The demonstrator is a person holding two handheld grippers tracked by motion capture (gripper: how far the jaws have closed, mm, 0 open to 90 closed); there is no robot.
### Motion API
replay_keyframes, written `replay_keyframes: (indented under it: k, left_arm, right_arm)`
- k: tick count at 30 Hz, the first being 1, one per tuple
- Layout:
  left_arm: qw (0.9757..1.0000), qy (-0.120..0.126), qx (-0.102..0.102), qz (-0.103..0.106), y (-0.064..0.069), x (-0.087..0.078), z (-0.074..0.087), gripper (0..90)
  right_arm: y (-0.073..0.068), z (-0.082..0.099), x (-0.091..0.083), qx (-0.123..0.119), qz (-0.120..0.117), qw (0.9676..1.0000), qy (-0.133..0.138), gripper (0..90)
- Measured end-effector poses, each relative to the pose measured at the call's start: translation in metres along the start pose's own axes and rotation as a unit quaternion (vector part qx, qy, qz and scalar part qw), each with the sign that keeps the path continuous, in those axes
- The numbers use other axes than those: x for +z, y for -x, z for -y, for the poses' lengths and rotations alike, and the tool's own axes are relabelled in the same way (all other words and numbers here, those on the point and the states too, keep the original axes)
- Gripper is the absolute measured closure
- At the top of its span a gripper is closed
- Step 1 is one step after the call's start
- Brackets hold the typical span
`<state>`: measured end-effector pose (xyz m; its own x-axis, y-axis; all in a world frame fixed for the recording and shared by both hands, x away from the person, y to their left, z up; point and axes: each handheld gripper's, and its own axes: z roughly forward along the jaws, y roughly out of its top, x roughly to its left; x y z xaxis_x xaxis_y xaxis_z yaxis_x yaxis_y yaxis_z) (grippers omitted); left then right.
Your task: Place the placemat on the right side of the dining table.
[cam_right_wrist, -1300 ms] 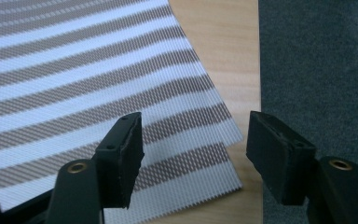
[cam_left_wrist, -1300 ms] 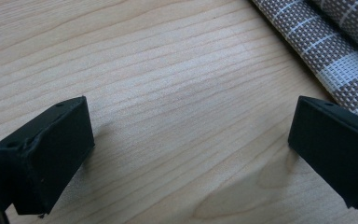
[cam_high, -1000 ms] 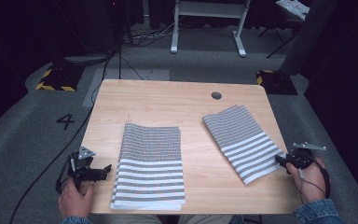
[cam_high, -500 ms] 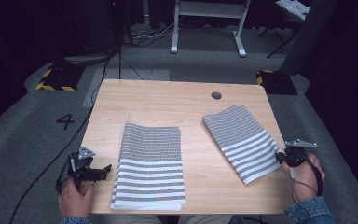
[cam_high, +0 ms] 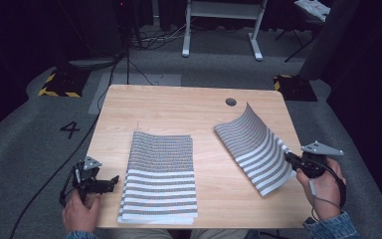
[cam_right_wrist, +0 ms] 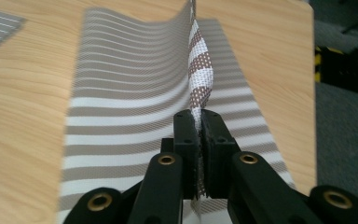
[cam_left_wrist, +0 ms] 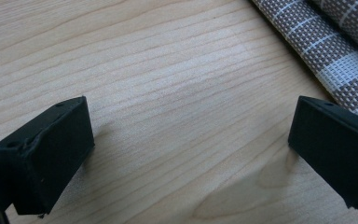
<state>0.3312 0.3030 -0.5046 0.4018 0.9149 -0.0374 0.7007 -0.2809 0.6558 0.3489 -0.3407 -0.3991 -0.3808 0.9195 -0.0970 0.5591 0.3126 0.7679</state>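
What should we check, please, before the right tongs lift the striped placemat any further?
1. Right tongs shut on the right placemat edge: ok.
2. One layer only between the jaws: cannot tell.
3. Mat's far part free to rise, nothing resting on it: ok.
4. Left tongs open with nothing between the jaws, beside the placemat stack: ok.
5. Stack squared up on the table: not ok, lower layers fan out slightly.
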Motion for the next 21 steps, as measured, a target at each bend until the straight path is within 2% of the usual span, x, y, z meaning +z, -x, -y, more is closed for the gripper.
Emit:
replay_keyframes:
  k: [1, 2, 3, 5, 6, 7, 8, 9, 12, 13, 14, 18, 19, 20, 21]
  left_arm:
    - [1.0000, 0.000, 0.000, 0.000, 0.000, 0.000, 0.000, 0.1]
    - [1.0000, 0.000, 0.000, 0.000, 0.000, 0.000, 0.000, 0.1]
    - [1.0000, 0.000, 0.000, 0.000, 0.000, 0.000, 0.000, 0.1]
    - [1.0000, 0.000, 0.000, 0.000, 0.000, 0.000, 0.000, 0.1]
    - [1.0000, 0.001, 0.000, 0.000, 0.000, 0.000, 0.000, 0.1]
    - [1.0000, 0.000, 0.000, 0.000, 0.000, 0.000, 0.000, 0.1]
    - [1.0000, 0.000, 0.000, 0.000, 0.000, 0.000, 0.000, 0.1]
    - [1.0000, 0.000, 0.000, 0.000, 0.000, 0.000, 0.000, 0.1]
    - [1.0000, -0.001, 0.000, 0.001, 0.000, 0.000, 0.000, 0.1]
    - [1.0000, -0.001, 0.000, 0.001, 0.000, 0.000, 0.000, 0.1]
    - [1.0000, -0.001, 0.000, 0.001, 0.000, 0.000, 0.000, 0.1]
    - [1.0000, 0.000, 0.000, 0.000, 0.000, 0.000, 0.000, 0.1]
    - [1.0000, 0.001, 0.000, 0.000, 0.000, 0.000, 0.000, 0.1]
    - [1.0000, 0.000, 0.000, 0.000, 0.000, 0.000, 0.000, 0.1]
    - [1.0000, 0.000, 0.000, 0.000, 0.000, 0.000, 0.000, 0.1]
  right_arm:
    - [0.000, 0.000, 0.000, 0.000, 0.000, 1.0000, 0.000, 86.5]
    - [-0.007, -0.003, -0.003, 0.000, -0.010, 0.9999, 0.005, 86.5]
    - [-0.019, -0.009, -0.007, -0.013, -0.025, 0.9995, 0.014, 86.4]
    - [-0.032, -0.013, -0.010, -0.026, -0.042, 0.9986, 0.020, 86.3]
    - [-0.032, -0.013, -0.010, -0.026, -0.042, 0.9986, 0.020, 86.3]
    - [-0.045, -0.017, -0.014, -0.040, -0.058, 0.9971, 0.027, 86.2]
    - [-0.045, -0.017, -0.014, -0.040, -0.058, 0.9971, 0.027, 86.2]
    - [-0.058, -0.020, -0.017, -0.049, -0.075, 0.9955, 0.032, 86.2]
    - [-0.076, -0.022, -0.022, -0.067, -0.102, 0.9920, 0.036, 86.1]
    - [-0.076, -0.022, -0.022, -0.067, -0.102, 0.9920, 0.036, 86.1]
    - [-0.082, -0.022, -0.023, -0.070, -0.111, 0.9907, 0.035, 86.1]
    - [-0.105, -0.021, -0.028, -0.089, -0.147, 0.9845, 0.036, 86.0]
    - [-0.110, -0.020, -0.028, -0.093, -0.157, 0.9826, 0.036, 85.9]
    - [-0.120, -0.019, -0.029, -0.099, -0.173, 0.9793, 0.033, 85.9]
    - [-0.120, -0.019, -0.029, -0.099, -0.173, 0.9793, 0.033, 85.9]
